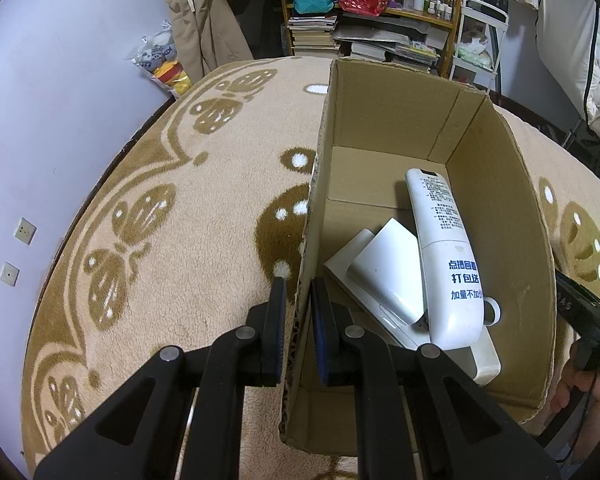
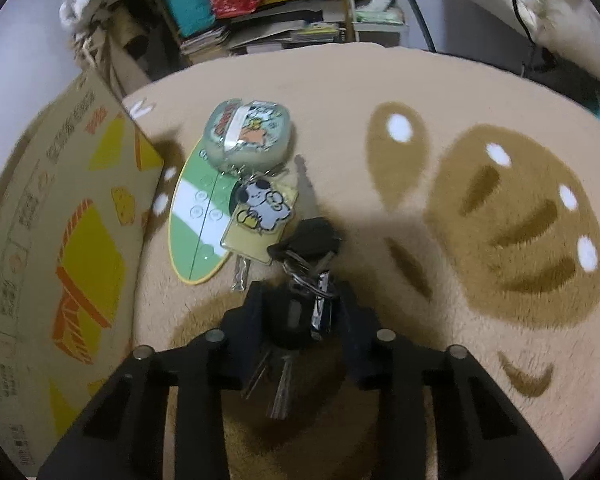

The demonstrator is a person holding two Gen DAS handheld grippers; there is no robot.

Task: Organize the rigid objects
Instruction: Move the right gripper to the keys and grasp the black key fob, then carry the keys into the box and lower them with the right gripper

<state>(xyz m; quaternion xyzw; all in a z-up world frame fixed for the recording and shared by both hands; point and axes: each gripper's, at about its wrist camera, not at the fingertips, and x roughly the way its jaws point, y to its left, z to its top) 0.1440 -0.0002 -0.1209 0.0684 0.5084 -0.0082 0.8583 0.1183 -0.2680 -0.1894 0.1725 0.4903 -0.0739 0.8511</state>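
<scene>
My left gripper (image 1: 298, 286) is shut on the left wall of an open cardboard box (image 1: 500, 208), one finger outside, one inside. Inside the box lie a white remote control (image 1: 448, 264) and white flat devices (image 1: 384, 268). In the right wrist view, my right gripper (image 2: 300, 300) is shut on a bunch of keys (image 2: 304, 280) with a black fob, keys hanging below the jaws. On the rug ahead lie a cartoon dog keychain tag (image 2: 260, 210), a round greenish case (image 2: 246, 132) and a green oval card (image 2: 198, 216). The box's printed outer wall (image 2: 60, 240) stands at the left.
A beige rug with brown leaf patterns (image 1: 160, 200) covers the floor. Shelves with books and bags (image 1: 340, 12) stand at the back. A hanging coat (image 1: 204, 24) and a toy bag (image 1: 164, 60) are by the lilac wall. The right hand-held gripper (image 1: 588, 312) shows beyond the box.
</scene>
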